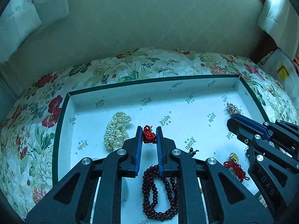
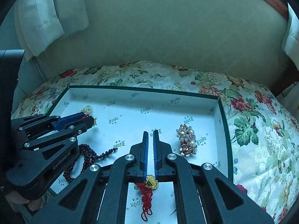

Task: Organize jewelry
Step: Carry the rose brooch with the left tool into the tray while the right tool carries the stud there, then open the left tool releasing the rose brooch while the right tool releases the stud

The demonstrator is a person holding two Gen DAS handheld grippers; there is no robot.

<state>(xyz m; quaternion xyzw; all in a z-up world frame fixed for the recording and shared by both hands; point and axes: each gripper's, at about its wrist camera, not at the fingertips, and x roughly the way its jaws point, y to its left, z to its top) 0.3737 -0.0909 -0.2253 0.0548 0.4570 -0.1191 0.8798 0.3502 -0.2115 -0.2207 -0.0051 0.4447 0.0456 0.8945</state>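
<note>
A white printed tray (image 1: 121, 102) with a dark green rim lies on a floral cushion. In it lie a white pearl strand (image 1: 116, 130), a dark red bead necklace (image 1: 158, 192), a red knotted cord piece (image 1: 149, 135), a red cord with a gold charm (image 2: 149, 183) and a gold-and-pearl cluster (image 2: 186, 140). My left gripper (image 1: 149, 130) is partly open, its fingers either side of the red knotted cord piece. My right gripper (image 2: 150, 133) is nearly shut and empty, above the tray floor, with the gold charm under its base.
The floral cushion (image 2: 261, 130) surrounds the tray, with a plain padded backrest (image 1: 149, 18) behind. White curtains (image 2: 46, 18) hang at the left and right. In the left wrist view the right gripper (image 1: 233, 123) reaches in near the gold cluster (image 1: 231, 108).
</note>
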